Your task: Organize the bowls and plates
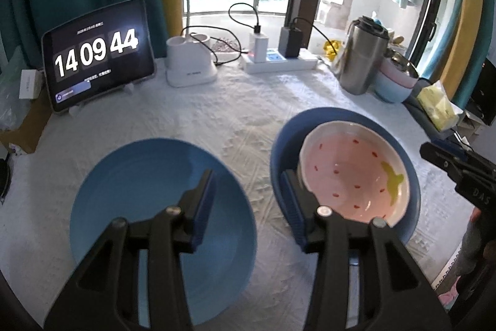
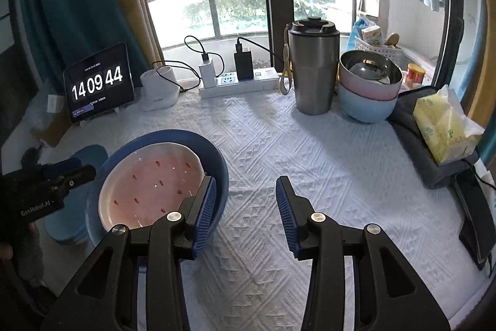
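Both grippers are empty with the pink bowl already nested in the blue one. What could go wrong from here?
1. The pink bowl sits tilted, off-centre in the blue bowl; lifting the pair could slide it out.
2. The left gripper straddles the gap between that bowl and the blue plate; closing may knock either.

blue plate point(image 1: 148, 176): flat on counter | pink bowl point(image 1: 350, 166): red-speckled, tilted, nested inside blue bowl point(image 1: 285, 145), right of plate

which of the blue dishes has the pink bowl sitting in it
The deeper blue bowl on the right holds the pink bowl; the flat blue plate beside it holds nothing.
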Tool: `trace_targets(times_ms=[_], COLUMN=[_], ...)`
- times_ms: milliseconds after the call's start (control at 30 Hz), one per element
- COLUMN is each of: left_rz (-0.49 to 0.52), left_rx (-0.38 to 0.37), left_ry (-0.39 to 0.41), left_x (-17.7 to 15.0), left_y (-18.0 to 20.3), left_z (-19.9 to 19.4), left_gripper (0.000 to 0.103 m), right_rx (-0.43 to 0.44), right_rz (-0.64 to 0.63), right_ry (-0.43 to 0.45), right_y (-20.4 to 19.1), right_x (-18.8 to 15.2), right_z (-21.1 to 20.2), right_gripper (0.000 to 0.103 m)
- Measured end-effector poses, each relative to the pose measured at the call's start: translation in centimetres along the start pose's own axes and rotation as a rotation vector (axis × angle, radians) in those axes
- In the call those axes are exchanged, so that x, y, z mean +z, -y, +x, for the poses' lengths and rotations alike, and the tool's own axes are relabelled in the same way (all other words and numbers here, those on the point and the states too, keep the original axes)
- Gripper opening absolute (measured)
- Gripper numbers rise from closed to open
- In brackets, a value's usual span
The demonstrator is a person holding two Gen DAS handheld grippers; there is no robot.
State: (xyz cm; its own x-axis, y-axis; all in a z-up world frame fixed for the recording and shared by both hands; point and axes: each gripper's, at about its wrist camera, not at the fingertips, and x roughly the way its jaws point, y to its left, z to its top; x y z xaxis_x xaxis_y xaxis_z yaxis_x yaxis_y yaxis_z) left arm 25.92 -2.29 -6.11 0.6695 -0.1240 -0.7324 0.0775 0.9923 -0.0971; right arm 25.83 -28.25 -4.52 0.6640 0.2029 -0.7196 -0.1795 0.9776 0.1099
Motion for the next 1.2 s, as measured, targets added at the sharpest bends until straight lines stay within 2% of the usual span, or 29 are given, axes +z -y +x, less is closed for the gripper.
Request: trace_targets(times_ms=[200, 400, 600, 767, 1000, 1133, 1200], left_rz=[-0.015, 0.012, 0.019, 0.025, 0.034, 0.033, 0.033], left_rx=[0.01, 0.017, 0.025, 0.053, 0.085, 0.09, 0.097], left_ry=[-0.007, -0.043, -0.106, -0.115, -0.101, -0.093, -0.086], left_x=[-0.2, -0.3, -0.7, -0.5, -0.7, -0.8, -0.8], left_y=[-0.1, 0.8, 1.8, 2.1, 2.3, 2.3, 2.4], left_z=[0.2, 0.7, 2.1, 2.2, 2.2, 2.3, 2.2], left_gripper=[0.046, 0.046, 0.046, 0.046, 0.046, 0.046, 0.046], right_rx=[0.044, 0.039, 0.029, 0.084, 0.065, 0.018, -0.009], right_rz=[0.055, 0.08, 0.071, 0.077, 0.03, 0.036, 0.067], right_ry=[-0.061, -0.106, -0.123, -0.132, -0.225, -0.212, -0.204], right_y=[1.2, 1.4, 1.3, 1.3, -0.4, -0.7, -0.4], right_x=[-0.4, -0.6, -0.1, 0.6, 0.3, 0.3, 0.2], right_z=[1.0, 2.0, 2.3, 2.1, 4.5, 4.8, 4.9], right_gripper=[0.043, 0.043, 0.043, 0.043, 0.043, 0.043, 0.05])
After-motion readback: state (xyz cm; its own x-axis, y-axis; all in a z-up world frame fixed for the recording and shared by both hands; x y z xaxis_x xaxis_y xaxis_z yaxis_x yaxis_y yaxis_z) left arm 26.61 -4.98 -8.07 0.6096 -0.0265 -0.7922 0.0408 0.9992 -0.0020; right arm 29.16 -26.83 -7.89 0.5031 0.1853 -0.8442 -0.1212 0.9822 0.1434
